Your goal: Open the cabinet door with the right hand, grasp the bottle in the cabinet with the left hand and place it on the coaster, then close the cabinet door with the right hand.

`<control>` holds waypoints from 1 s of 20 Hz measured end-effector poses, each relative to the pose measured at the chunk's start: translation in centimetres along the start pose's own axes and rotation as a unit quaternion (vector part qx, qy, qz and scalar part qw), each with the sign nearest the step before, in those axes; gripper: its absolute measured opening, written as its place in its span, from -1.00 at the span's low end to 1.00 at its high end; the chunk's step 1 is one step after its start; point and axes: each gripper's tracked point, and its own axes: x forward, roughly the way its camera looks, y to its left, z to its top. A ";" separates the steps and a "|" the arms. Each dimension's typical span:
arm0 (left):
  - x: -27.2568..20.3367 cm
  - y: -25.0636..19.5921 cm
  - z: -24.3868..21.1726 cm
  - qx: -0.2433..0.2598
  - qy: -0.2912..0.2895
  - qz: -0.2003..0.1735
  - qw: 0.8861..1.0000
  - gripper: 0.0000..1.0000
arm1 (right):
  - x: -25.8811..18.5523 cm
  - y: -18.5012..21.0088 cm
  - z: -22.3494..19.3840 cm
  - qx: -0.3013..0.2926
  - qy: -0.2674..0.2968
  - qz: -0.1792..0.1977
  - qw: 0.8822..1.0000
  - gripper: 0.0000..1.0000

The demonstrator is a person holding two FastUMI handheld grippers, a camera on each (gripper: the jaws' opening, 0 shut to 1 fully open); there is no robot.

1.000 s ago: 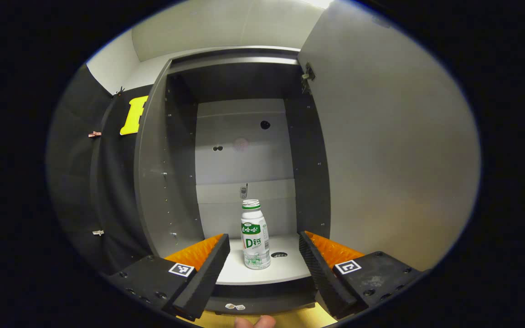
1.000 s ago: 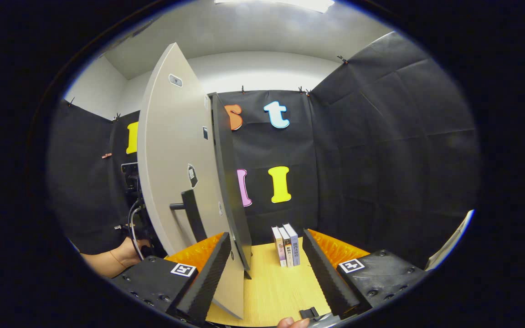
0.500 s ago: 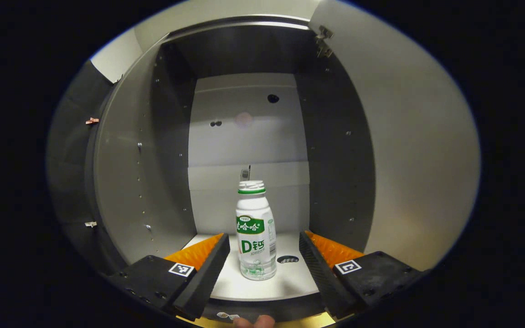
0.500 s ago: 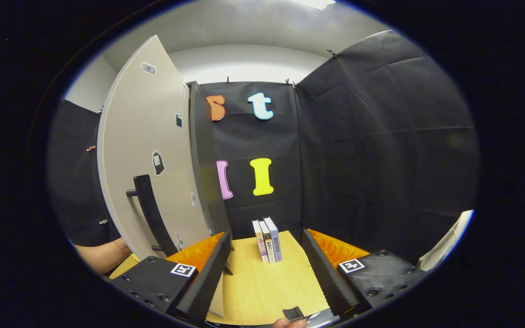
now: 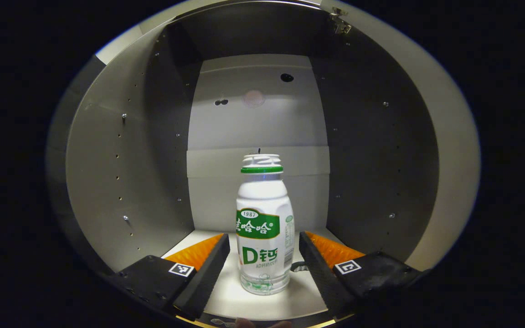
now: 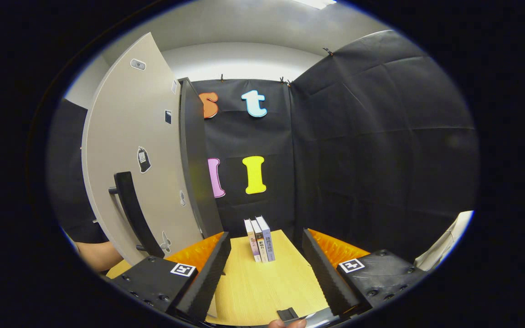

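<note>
A white bottle [image 5: 263, 228] with a green label and green neck ring stands upright on the pale cabinet floor [image 5: 226, 296], inside the grey cabinet. My left gripper [image 5: 263, 269] is open, with the bottle's lower half between its two fingers and a gap on each side. In the right gripper view the cabinet door [image 6: 126, 136] stands swung open at the left, its dark bar handle [image 6: 132, 214] facing me. My right gripper [image 6: 266, 269] is open over the wooden table [image 6: 262, 287], holding nothing and apart from the door.
The cabinet's side walls [image 5: 121, 173] close in on both sides of the left gripper. Three books [image 6: 259, 239] stand upright on the table near the back cloth wall. A person's arm [image 6: 96, 255] shows low beside the door.
My left gripper has moved forward into the cabinet until the bottle stands between its fingers. The right gripper has drawn back and to the right, away from the door.
</note>
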 end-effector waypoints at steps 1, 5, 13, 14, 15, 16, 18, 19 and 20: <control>0.3 -0.1 -0.3 0.000 0.001 -0.002 1.000 0.91 | 0.0 0.0 0.0 -0.004 -0.002 0.000 1.000 0.95; 0.0 0.0 0.0 -0.008 0.001 -0.009 1.000 0.53 | 0.1 -0.1 -0.3 -0.014 0.000 -0.004 1.000 0.95; -5.5 2.9 3.0 -0.020 -0.015 -0.005 1.000 0.47 | 0.1 1.7 0.7 -0.024 -0.020 0.008 0.999 0.95; -6.7 3.8 3.4 -0.023 -0.019 -0.005 1.000 0.48 | 0.0 2.2 0.9 -0.024 -0.024 0.013 0.999 0.95; -7.9 4.9 3.8 -0.024 -0.023 -0.004 0.999 0.47 | 0.0 2.7 0.9 -0.025 -0.027 0.018 0.999 0.96; -9.2 5.7 4.2 -0.024 -0.025 -0.003 0.999 0.46 | 0.0 3.1 1.1 -0.026 -0.030 0.022 0.999 0.95; -11.8 7.6 4.6 -0.027 -0.028 0.000 0.999 0.46 | 0.0 3.5 1.4 -0.029 -0.036 0.023 0.999 0.95; -13.3 8.6 4.8 -0.028 -0.031 0.001 0.999 0.46 | 0.2 3.8 1.6 -0.028 -0.039 0.023 0.999 0.95; -14.6 9.5 4.9 -0.030 -0.034 0.003 0.999 0.46 | 0.2 4.0 1.8 -0.025 -0.043 0.023 0.998 0.96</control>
